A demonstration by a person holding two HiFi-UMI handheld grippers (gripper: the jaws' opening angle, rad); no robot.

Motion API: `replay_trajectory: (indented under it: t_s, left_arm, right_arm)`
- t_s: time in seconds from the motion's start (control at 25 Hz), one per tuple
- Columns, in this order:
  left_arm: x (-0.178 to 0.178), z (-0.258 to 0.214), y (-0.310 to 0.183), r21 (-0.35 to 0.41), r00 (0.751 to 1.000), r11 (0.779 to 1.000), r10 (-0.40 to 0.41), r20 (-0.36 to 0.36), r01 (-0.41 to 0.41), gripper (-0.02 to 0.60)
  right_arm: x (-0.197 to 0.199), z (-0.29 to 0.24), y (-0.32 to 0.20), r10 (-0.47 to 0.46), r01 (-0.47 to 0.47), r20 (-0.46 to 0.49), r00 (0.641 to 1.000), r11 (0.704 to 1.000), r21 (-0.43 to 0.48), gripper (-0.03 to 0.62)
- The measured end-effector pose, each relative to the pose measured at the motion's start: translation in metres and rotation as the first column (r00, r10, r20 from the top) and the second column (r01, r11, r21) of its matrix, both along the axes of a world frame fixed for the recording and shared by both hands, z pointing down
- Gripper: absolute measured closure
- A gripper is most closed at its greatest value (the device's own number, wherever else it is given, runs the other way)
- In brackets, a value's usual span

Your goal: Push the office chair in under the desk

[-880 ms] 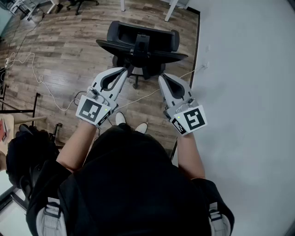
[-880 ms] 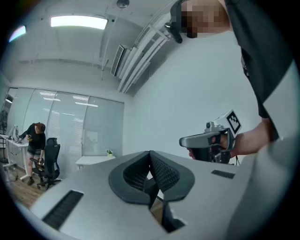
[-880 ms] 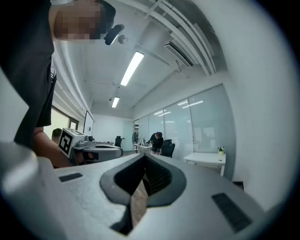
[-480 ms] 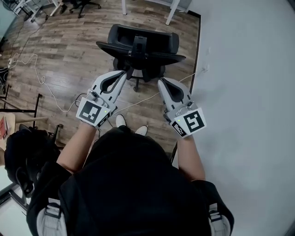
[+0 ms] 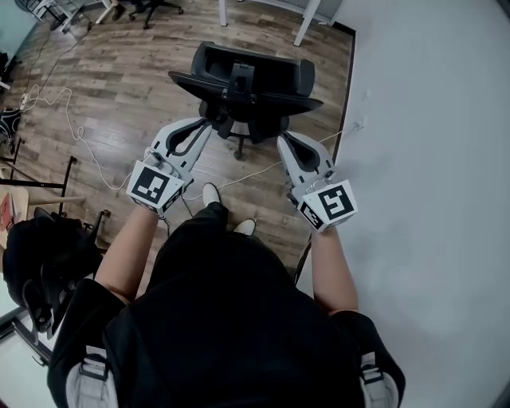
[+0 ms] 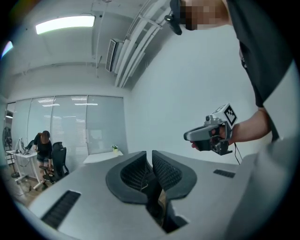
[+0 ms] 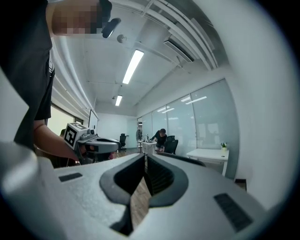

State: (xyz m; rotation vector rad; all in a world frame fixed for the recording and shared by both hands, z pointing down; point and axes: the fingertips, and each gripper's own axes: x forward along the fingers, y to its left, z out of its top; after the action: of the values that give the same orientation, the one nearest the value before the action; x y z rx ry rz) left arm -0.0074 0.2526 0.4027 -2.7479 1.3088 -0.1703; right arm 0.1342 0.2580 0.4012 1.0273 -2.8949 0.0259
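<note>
So the black office chair with the mesh back (image 5: 271, 76) is standing on the brown wood-plank floor (image 5: 119, 96), up toward the far edge of it in the head view. It's just beside the white wall (image 5: 430, 159) on the right, with its backrest turned toward the person. A pair of white desk legs (image 5: 307, 16) shows just past the chair at the top edge, so the chair isn't tucked under anything yet.

The left hand-held gripper (image 5: 209, 123) is held out low in front of the person. Its tip is right at the left end of the backrest, but I honestly can't tell if it's touching. Its own view shows the two dark ribbed jaws pulled together with only a sliver of gap and nothing between them, just dark chair and a bit of floor below.

The right hand-held gripper (image 5: 280, 141) is out on the other side, near the right end of the backrest but a bit short of it. Its jaws are closed tight on nothing too.

Other stuff: a thin white cable (image 5: 80, 143) snakes over the floor on the left. A black backpack (image 5: 40, 259) sits by the near-left edge, and the person's white shoes (image 5: 211, 194) are between the two grippers. Both gripper views also catch another person (image 6: 43, 146) bent over a desk in the background by the glass partition.
</note>
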Motion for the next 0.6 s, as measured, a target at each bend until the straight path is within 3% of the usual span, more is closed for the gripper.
replay_trajectory:
  t_s: [0.6]
  left_arm:
    - [-0.036, 0.046, -0.107, -0.102, 0.988, 0.992, 0.090, 0.126, -0.077, 0.470]
  right_arm:
    - [-0.010, 0.054, -0.092, 0.007, -0.037, -0.220, 0.975, 0.991, -0.132, 0.508]
